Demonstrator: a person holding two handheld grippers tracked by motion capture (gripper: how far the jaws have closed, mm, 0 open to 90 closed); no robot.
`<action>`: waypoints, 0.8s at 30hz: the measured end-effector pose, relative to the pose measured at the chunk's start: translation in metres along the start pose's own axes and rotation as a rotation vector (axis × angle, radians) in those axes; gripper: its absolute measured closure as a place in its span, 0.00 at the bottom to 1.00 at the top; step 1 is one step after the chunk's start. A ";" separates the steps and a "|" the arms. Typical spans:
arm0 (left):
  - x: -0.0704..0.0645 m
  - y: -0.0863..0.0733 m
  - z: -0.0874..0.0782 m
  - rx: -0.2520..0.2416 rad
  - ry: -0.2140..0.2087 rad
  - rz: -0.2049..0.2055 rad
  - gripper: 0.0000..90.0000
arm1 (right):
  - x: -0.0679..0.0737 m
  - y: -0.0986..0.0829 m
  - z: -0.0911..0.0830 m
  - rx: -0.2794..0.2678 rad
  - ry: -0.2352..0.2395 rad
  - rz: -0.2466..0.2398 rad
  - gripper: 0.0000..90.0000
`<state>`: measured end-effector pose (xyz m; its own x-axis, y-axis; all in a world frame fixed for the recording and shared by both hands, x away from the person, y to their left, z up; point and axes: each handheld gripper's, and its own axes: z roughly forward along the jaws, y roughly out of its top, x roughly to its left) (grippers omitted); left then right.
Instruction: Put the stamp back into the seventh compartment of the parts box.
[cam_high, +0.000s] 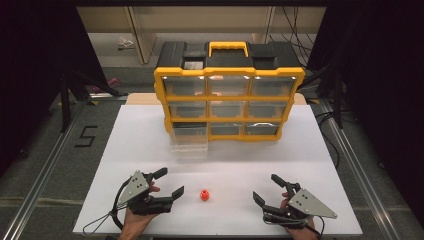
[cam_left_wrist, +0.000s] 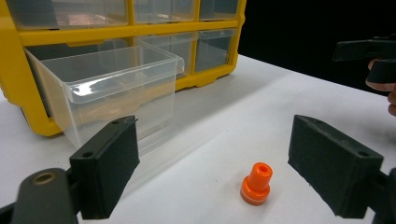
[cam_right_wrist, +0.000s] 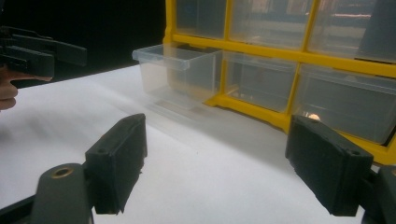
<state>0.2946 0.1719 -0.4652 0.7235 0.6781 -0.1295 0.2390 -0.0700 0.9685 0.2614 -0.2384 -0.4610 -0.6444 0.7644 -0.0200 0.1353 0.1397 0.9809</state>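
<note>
I keep the left gripper (cam_high: 171, 182) jaws apart beside the orange cap (cam_high: 205, 195), lined up to grab it. Right gripper (cam_high: 265, 189) also spread, idle; the bottom-left drawer (cam_high: 189, 141) sits pulled out, likely to receive it

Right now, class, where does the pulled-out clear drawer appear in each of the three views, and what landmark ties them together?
High view: the clear drawer is at centre, sticking out of the bottom-left slot.
Left gripper view: it is at upper left, above the left jaw.
Right gripper view: it is at upper centre-left.
Shared landmark: the yellow cabinet that holds it.
</note>
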 end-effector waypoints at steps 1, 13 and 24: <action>0.000 0.000 0.000 0.000 0.000 0.000 0.17 | 0.000 0.000 0.000 0.000 0.000 0.000 0.24; 0.001 0.000 0.003 0.017 -0.011 -0.018 0.17 | 0.000 0.000 0.000 0.003 0.001 -0.001 0.24; 0.004 0.006 0.006 0.046 -0.039 -0.060 0.17 | 0.000 0.000 0.000 0.009 0.000 -0.004 0.24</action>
<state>0.3028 0.1696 -0.4614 0.7315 0.6532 -0.1957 0.3115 -0.0648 0.9480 0.2616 -0.2383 -0.4613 -0.6453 0.7636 -0.0241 0.1393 0.1487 0.9790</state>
